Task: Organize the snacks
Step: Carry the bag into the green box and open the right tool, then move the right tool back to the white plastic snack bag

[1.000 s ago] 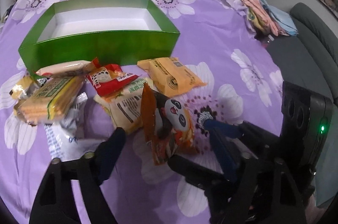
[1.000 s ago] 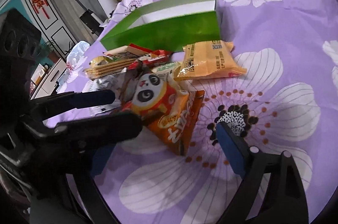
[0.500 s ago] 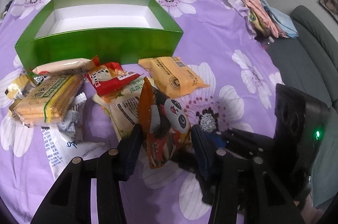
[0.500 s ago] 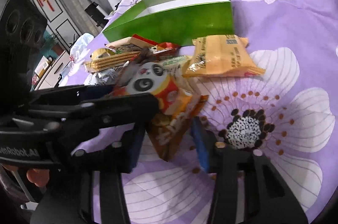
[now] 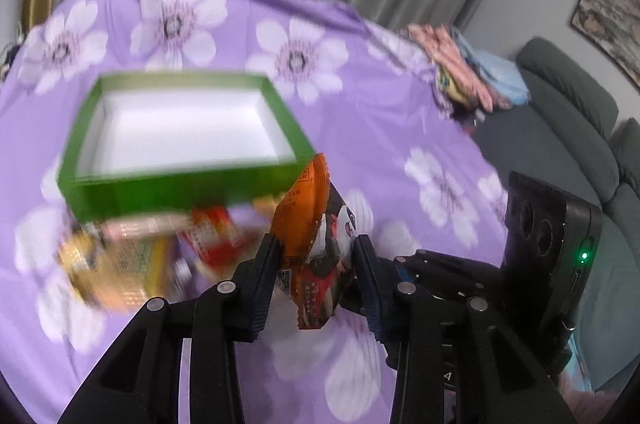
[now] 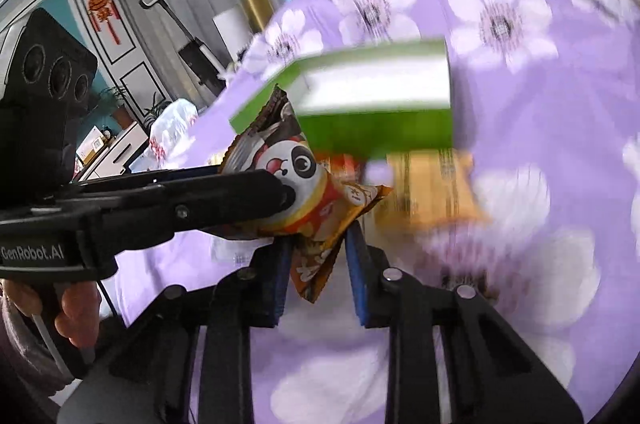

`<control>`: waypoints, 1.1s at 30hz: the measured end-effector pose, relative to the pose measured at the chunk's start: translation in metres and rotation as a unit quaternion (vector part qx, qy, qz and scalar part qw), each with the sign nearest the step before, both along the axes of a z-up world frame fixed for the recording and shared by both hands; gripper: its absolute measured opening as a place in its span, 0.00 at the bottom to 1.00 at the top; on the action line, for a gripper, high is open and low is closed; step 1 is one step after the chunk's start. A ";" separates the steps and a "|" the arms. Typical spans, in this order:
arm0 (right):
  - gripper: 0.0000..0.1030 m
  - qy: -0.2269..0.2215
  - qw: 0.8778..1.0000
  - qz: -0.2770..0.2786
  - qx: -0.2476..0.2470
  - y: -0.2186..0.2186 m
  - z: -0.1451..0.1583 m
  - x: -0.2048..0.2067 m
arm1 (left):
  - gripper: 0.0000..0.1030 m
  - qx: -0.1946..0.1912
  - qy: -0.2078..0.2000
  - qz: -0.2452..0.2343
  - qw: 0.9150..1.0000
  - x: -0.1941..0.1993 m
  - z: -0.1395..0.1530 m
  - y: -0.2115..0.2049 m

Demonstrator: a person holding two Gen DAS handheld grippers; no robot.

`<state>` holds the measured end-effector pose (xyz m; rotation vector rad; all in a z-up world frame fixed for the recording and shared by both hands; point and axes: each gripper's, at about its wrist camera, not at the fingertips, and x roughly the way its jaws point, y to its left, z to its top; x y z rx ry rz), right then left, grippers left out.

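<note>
- The panda snack packet (image 5: 316, 248), orange with a cartoon panda face, hangs upright in the air above the purple flowered cloth (image 5: 360, 96) that covers the tabletop, just in front of the green box.
- The left claw (image 5: 316, 264) is clamped on the panda snack packet: its two dark fingers (image 5: 264, 264) press the packet's sides, and the packet's top edge rises past the box's near right corner in the left wrist view.
- In the right wrist view the same packet (image 6: 304, 180) shows its panda face, with the left claw's finger crossing in from the left and pressed against it.
- The right claw (image 6: 318, 264) sits below the packet, its blue-padded fingers (image 6: 360, 264) on either side of the packet's lower corner with a visible gap on the right side; it is apart, not gripping.
- The green box (image 5: 188, 152) rests on the cloth beyond the packet, open-topped, with a white inside holding nothing visible.
- A blurred heap of other snack packs (image 5: 152, 244) lies on the cloth by the box's near wall, to the left of the held packet; a yellow-orange pack (image 6: 432, 188) lies to the right in the right wrist view.
- A grey sofa (image 5: 572, 128) stands past the tabletop's right edge.
</note>
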<state>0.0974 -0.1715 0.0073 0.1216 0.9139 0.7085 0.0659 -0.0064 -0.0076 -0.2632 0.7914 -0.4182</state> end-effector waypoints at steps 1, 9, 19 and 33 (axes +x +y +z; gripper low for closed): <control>0.26 -0.012 1.000 0.003 0.002 0.006 0.007 0.012 | 0.37 0.002 -0.007 0.003 1.000 0.006 0.006 0.002; 0.26 -0.049 0.999 0.006 0.015 0.050 0.020 0.098 | 0.37 -0.003 -0.018 0.053 0.998 0.084 0.023 0.044; 0.54 -0.037 0.999 -0.008 -0.023 0.072 -0.003 0.123 | 0.85 0.044 0.015 0.126 0.991 0.111 -0.007 0.076; 0.65 -0.031 0.999 0.014 -0.022 0.042 0.012 0.042 | 0.95 0.125 -0.009 0.178 0.976 0.032 -0.001 0.077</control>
